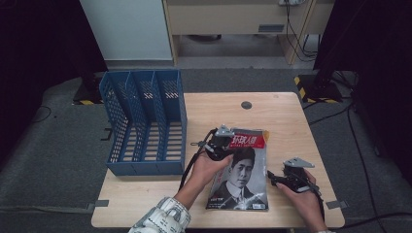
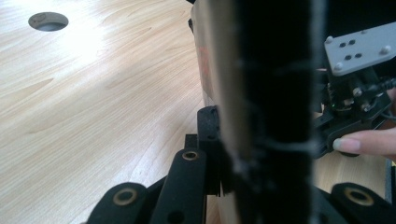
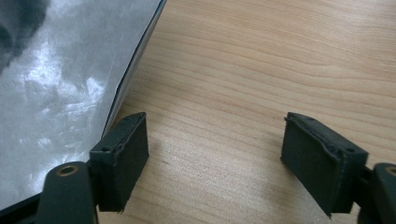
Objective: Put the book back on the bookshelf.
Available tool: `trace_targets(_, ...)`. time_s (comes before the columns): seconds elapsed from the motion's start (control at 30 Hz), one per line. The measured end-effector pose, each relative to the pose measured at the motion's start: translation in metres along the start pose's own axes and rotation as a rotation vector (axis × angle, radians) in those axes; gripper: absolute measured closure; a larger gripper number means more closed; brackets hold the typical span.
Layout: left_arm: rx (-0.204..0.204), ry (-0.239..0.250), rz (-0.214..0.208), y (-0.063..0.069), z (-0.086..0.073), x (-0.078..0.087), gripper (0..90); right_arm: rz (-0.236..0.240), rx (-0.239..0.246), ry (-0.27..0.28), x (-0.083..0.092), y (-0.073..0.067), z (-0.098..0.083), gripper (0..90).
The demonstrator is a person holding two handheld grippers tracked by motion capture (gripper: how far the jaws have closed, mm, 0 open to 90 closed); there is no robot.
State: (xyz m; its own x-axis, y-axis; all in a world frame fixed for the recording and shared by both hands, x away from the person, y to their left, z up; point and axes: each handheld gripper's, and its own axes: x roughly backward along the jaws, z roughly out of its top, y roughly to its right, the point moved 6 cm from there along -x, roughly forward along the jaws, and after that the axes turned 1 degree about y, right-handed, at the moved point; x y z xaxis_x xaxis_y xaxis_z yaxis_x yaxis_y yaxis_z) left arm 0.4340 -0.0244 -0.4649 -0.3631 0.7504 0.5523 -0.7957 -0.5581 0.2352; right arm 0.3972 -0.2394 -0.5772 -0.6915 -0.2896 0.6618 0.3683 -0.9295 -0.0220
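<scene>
Magazine (image 1: 241, 170) clamped in left claw (image 1: 219, 141); right claw (image 3: 215, 158) gapes empty.

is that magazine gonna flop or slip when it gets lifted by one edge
Probably floppy: the magazine is thin, and the left gripper is shut on its top left edge alone, so the far end would likely sag. Its glossy cover shows glare in the right gripper view, so it may slide easily on the smooth table.

A light wooden table (image 1: 286, 114) carries a blue file rack (image 1: 145, 121) and a magazine (image 1: 241, 177).
</scene>
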Motion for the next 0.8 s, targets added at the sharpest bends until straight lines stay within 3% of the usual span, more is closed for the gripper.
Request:
trace_targets(0.07,-0.002,0.000,-0.007,0.000,0.006,0.000,86.4,-0.010,0.016,-0.001,-0.002,0.000,0.000,20.3)
trace_targets(0.4,-0.032,0.023,-0.034,0.003,0.036,0.013,86.6,-0.016,0.001,-0.004,-0.003,0.000,0.001,18.5)
trace_targets(0.63,-0.023,0.052,-0.057,0.004,0.047,0.021,86.6,-0.016,0.004,-0.005,-0.003,0.000,0.001,18.5)
trace_targets(0.77,0.000,0.085,-0.063,0.006,0.054,0.030,86.7,-0.017,0.008,-0.003,-0.003,0.001,0.001,18.5)
trace_targets(0.8,0.017,0.113,-0.062,0.008,0.057,0.039,86.7,-0.018,0.008,-0.001,-0.003,0.000,0.001,18.8)
